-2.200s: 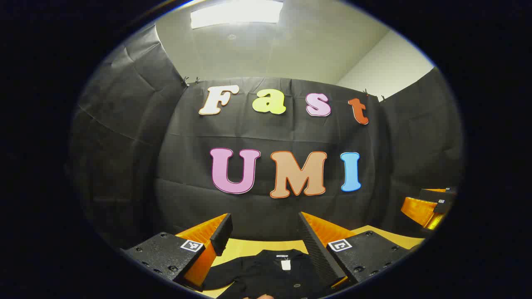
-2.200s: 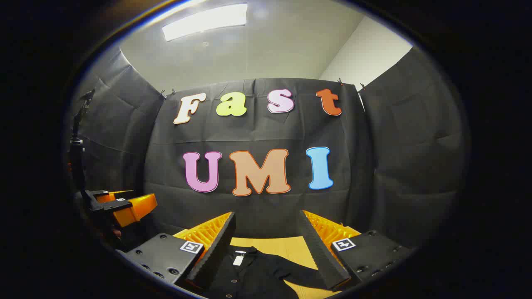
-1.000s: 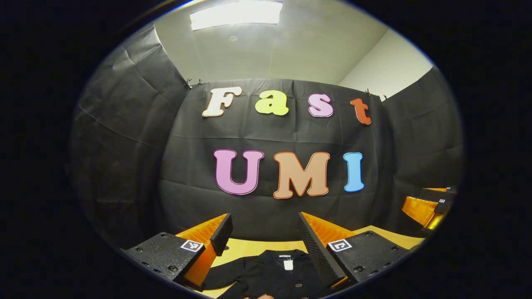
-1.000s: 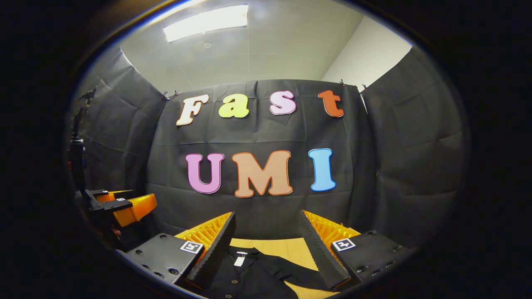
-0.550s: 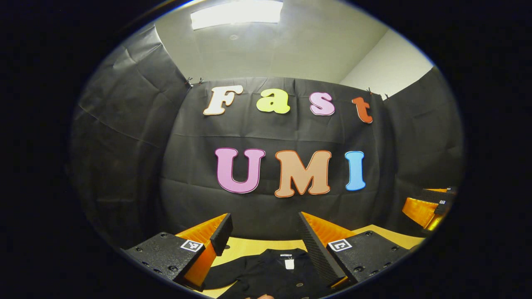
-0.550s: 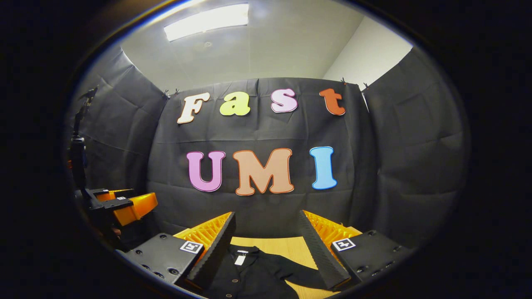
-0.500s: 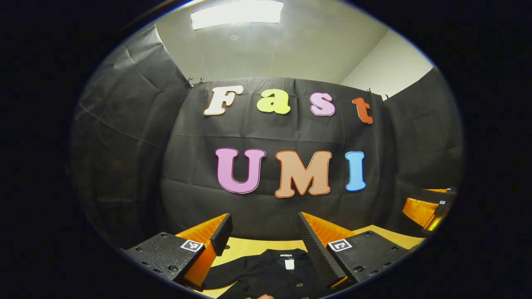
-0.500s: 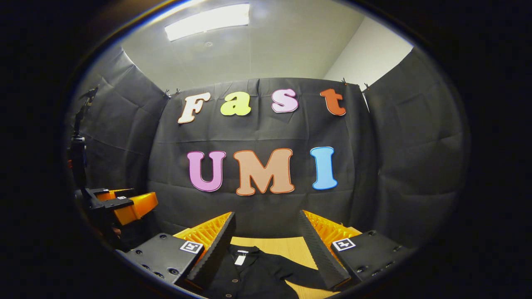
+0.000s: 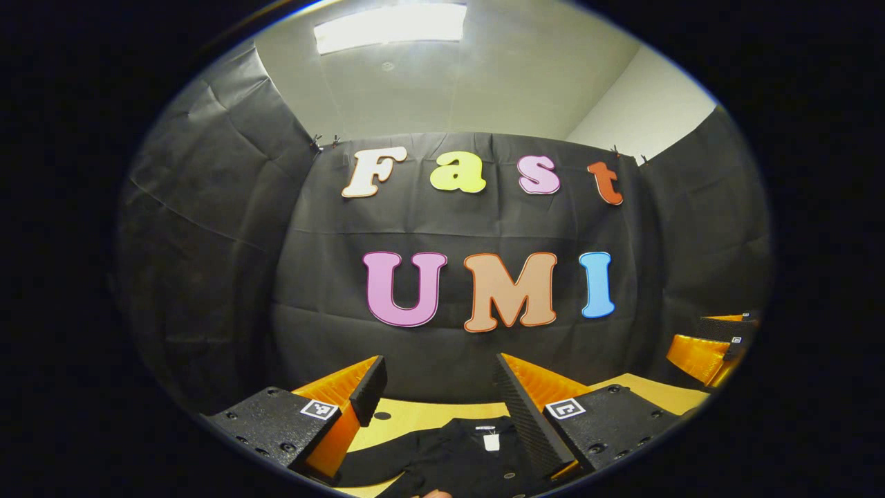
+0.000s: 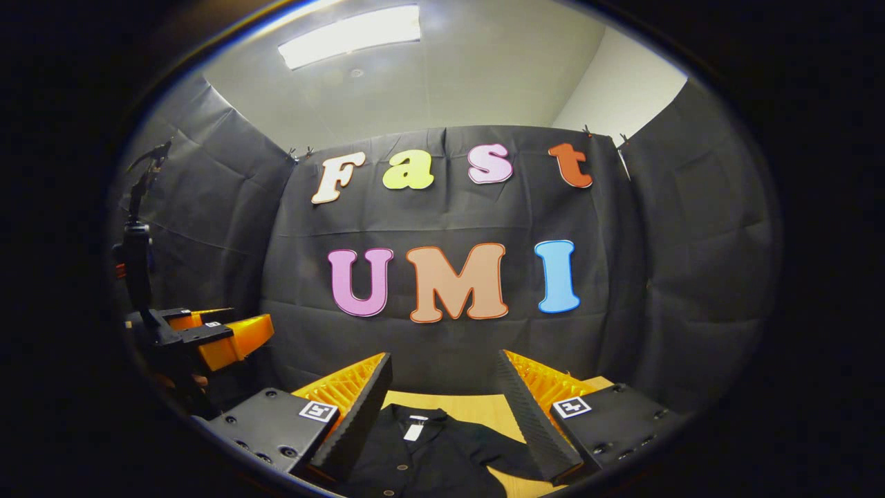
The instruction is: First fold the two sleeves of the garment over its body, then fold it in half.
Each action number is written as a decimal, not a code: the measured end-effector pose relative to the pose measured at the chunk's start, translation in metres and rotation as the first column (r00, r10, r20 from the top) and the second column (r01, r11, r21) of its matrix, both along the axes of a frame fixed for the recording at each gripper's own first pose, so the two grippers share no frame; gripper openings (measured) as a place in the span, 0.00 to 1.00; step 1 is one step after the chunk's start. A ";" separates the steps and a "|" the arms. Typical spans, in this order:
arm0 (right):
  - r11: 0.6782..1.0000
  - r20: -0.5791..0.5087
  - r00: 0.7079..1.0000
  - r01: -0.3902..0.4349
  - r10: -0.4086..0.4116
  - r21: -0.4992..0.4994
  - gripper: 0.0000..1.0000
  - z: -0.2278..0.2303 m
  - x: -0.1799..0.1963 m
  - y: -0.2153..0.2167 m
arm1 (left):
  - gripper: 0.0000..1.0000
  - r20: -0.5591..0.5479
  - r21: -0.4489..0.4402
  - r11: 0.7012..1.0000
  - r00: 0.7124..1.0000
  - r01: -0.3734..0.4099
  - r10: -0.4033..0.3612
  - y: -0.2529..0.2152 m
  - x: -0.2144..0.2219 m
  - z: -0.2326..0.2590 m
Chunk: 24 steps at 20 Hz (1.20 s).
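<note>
Two hand-held tools hang above a light wooden desk (image 9: 408, 416) inside a booth walled with black cloth (image 9: 207, 263), under a bright ceiling light panel (image 9: 390, 24). In the left gripper view the left tool (image 9: 437, 391) has its two fingers spread wide with nothing between them; one finger (image 9: 368, 389) sits at lower left and the other at lower right, each on a black mount bearing a small square marker. Below and between them lies a black button-front garment (image 9: 456, 460), spread flat on the desk with its collar toward the cloth wall and a small white tag (image 9: 491, 443) at the neck. One sleeve (image 9: 373, 465) reaches out to the left of the body, lying flat on the wood. At the far right edge of this view the right tool (image 9: 709, 346) shows, well apart from the garment. In the right gripper view the right tool (image 10: 442, 391) is likewise wide apart and grips nothing. The same garment (image 10: 422, 460) lies under it, its collar and tag (image 10: 413, 432) near the left finger (image 10: 352, 422), and the other sleeve (image 10: 508, 456) stretches out to the right across the desk (image 10: 477, 408) toward the right finger. The left tool (image 10: 214, 339) appears at the left of this view, raised above the desk, and beside it a black stand (image 10: 138, 249) rises in front of the cloth wall. Neither tool touches the garment.
</note>
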State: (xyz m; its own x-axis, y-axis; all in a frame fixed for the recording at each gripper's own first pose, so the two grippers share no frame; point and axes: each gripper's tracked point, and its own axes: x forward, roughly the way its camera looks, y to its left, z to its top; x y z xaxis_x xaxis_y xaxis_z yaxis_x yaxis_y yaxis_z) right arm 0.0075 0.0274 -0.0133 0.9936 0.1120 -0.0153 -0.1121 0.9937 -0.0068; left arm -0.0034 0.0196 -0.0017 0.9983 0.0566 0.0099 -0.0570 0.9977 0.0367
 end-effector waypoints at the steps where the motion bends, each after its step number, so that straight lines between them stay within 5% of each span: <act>1: 1.000 -0.003 1.000 -0.006 0.006 0.000 0.99 -0.001 0.000 0.000 | 0.92 -0.004 0.000 1.000 1.000 -0.004 0.004 0.001 -0.001 0.000; 3: 1.000 -0.012 1.000 -0.015 0.015 -0.001 0.94 -0.004 0.002 0.001 | 0.93 -0.010 0.001 1.000 1.000 -0.008 0.008 0.001 -0.002 -0.002; 15: 0.991 -0.071 0.991 0.108 -0.113 -0.074 0.97 -0.038 0.024 -0.087 | 0.92 -0.008 0.027 1.000 1.000 -0.013 0.013 -0.023 -0.007 0.002; 24: 0.950 -0.207 0.936 0.245 -0.283 -0.193 0.99 -0.096 0.037 -0.201 | 0.93 -0.026 0.036 0.999 0.999 -0.028 0.029 -0.038 -0.007 -0.005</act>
State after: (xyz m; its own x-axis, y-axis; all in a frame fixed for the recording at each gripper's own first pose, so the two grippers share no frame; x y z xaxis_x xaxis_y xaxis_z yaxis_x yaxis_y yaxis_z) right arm 0.0444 -0.1732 -0.1092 0.9539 -0.1771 -0.2422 0.1366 0.9751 -0.1747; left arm -0.0101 -0.0182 -0.0071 0.9962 0.0855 -0.0143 -0.0842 0.9937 0.0745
